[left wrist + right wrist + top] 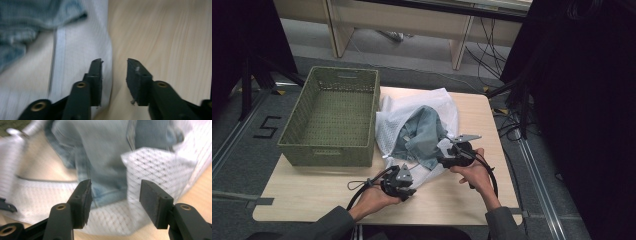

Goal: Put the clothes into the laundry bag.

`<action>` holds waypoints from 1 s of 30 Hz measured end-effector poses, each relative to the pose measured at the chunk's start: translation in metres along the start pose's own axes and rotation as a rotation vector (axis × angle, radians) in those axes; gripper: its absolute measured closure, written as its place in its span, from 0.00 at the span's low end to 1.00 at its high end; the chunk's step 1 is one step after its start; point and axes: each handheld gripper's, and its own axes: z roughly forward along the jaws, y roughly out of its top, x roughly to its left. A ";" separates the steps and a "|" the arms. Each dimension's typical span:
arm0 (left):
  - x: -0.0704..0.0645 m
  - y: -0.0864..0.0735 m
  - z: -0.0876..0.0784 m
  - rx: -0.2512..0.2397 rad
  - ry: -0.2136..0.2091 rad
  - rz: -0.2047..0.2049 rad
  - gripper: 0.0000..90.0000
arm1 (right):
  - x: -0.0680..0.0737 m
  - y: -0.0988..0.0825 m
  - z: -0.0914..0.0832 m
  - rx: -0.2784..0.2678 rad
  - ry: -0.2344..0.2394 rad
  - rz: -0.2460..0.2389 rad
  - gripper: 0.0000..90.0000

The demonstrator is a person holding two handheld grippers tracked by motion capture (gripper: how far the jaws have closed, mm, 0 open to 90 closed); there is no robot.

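A white mesh laundry bag [417, 117] lies on a wooden table [472, 200], just right of a green woven basket [332, 117]. A blue-grey denim garment [424, 135] sits partly inside the bag. The left gripper [404, 175] rests at the bag's near edge, jaws parted and gripping nothing. The right gripper [447, 152] is at the bag's near right side, jaws wide apart over mesh and denim, holding neither.
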 end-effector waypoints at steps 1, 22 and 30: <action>-0.001 0.007 0.004 -0.014 0.001 0.010 0.65 | -0.001 0.000 0.001 0.002 -0.004 -0.017 0.49; -0.010 0.012 0.030 0.040 0.037 0.001 0.99 | 0.023 0.002 -0.006 0.050 0.119 -0.040 0.61; -0.020 0.005 0.023 0.056 0.019 0.022 0.99 | 0.036 -0.023 0.028 0.208 0.096 -0.125 0.51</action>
